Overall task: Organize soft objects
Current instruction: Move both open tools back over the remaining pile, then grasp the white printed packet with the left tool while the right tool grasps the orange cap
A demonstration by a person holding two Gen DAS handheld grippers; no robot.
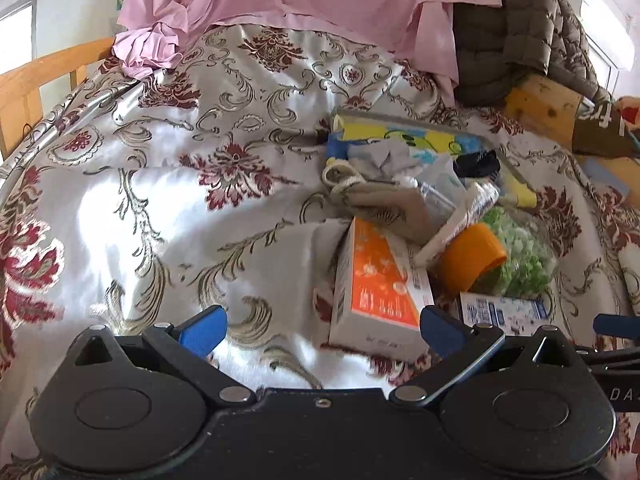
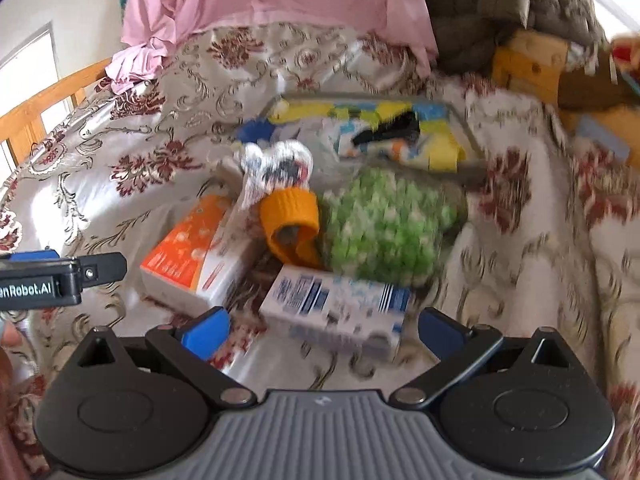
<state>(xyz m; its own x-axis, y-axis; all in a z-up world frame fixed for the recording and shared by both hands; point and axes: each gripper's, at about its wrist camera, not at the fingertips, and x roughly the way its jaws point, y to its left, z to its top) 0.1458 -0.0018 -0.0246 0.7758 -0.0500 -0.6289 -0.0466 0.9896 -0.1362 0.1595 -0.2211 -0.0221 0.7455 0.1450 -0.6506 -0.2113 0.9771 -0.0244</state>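
Note:
On the flowered bedspread (image 1: 168,200) lies a heap of soft things. It holds an orange-and-white tissue pack (image 1: 376,284) (image 2: 196,256), an orange knit cuff (image 1: 472,258) (image 2: 290,216), a green fluffy bundle (image 1: 520,252) (image 2: 384,232), a blue-and-white tissue pack (image 1: 504,310) (image 2: 336,312) and a beige pouch (image 1: 376,196). My left gripper (image 1: 322,330) is open, just short of the orange pack. My right gripper (image 2: 323,331) is open too, with the blue-and-white pack close ahead between its fingers. Neither holds anything. The right wrist view is blurred.
Behind the heap a shallow tray (image 1: 516,168) (image 2: 466,122) holds yellow, blue and black items. Pink cloth (image 1: 300,0) and a quilted jacket (image 1: 520,28) hang at the back. A wooden block (image 1: 544,108) stands at the right, a wooden bed rail (image 1: 36,80) at the left.

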